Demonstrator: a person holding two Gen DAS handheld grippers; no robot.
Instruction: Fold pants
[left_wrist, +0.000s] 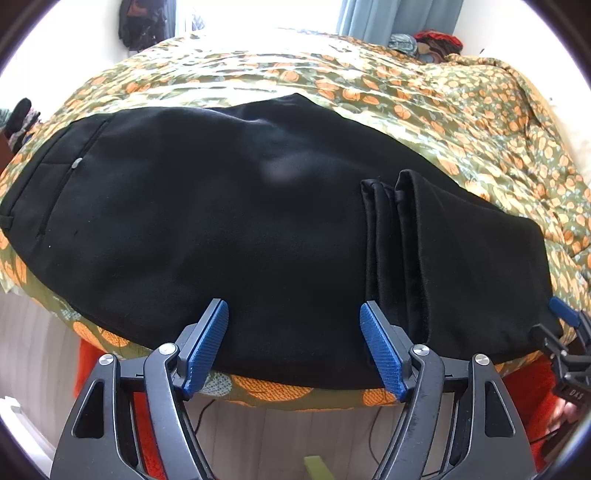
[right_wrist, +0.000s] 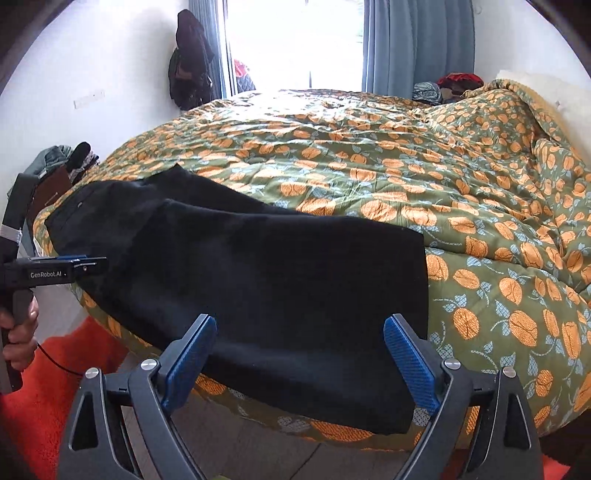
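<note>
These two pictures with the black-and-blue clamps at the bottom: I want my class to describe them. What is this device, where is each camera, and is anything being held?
No robot here: a person holds a hand-held gripper in each hand, each carrying a wide-angle camera that looks along its two blue fingers. One picture is from the left gripper, the other from the right gripper. In the right one you can see the person's hand gripping the left tool. On the bed's orange-flowered quilt lie black pants, the leg ends folded back over them. Both grippers stand open and hold nothing.
</note>
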